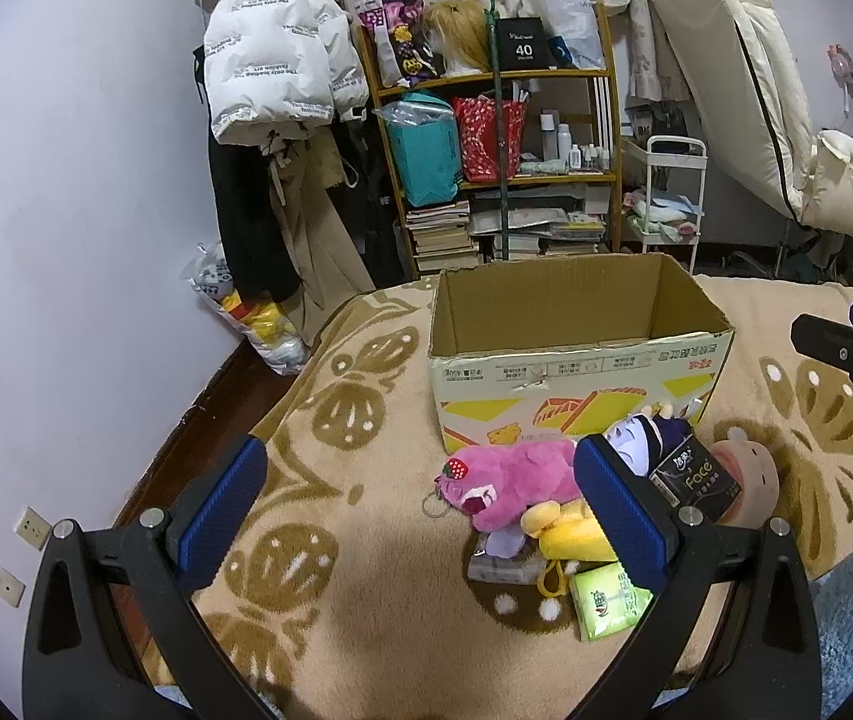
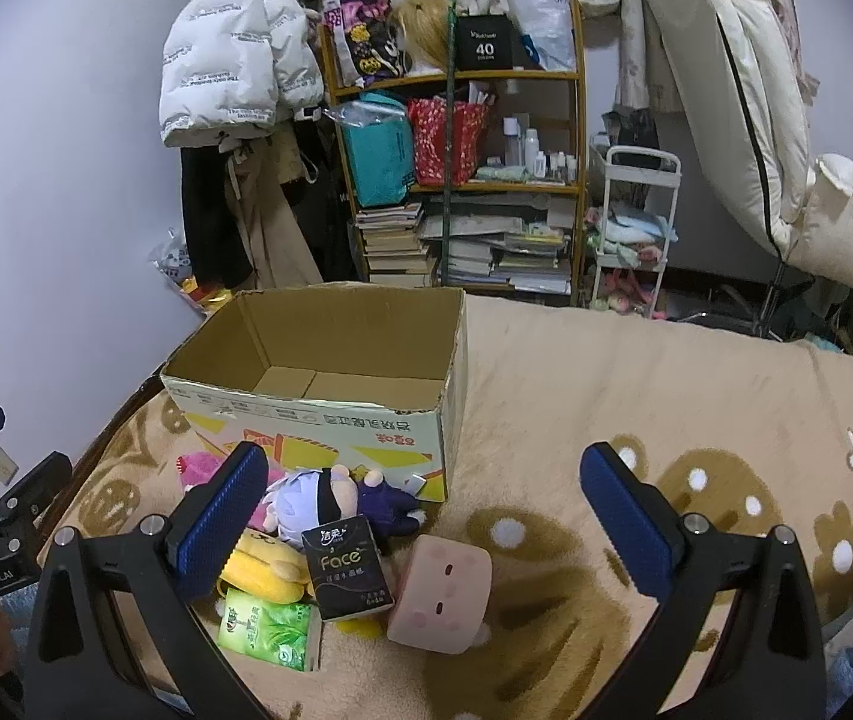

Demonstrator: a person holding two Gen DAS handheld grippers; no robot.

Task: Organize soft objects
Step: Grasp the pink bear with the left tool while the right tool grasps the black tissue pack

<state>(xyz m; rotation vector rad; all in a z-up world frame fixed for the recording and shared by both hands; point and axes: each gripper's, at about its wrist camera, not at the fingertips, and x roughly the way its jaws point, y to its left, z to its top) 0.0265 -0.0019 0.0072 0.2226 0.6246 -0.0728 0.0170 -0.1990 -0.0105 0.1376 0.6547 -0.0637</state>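
Lying low in the frame before the empty cardboard box [image 2: 330, 372], the soft toys [image 2: 330, 498] and tissue packs [image 2: 348, 570] crowd together on the bed blanket [image 2: 576, 372]. Left tongs [image 1: 420, 510] and right tongs [image 2: 426, 516] both stand wide apart, holding nothing.

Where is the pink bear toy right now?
The pink bear toy lies on the blanket just in front of the cardboard box, beside the yellow plush, left of the black tissue pack.

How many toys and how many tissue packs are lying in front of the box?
Plush toys: 4 – pink bear, yellow toy, purple-haired doll, pink cube
Tissue packs: 2 – black, green
Total: 6
A clear packet under the bear stays uncounted.
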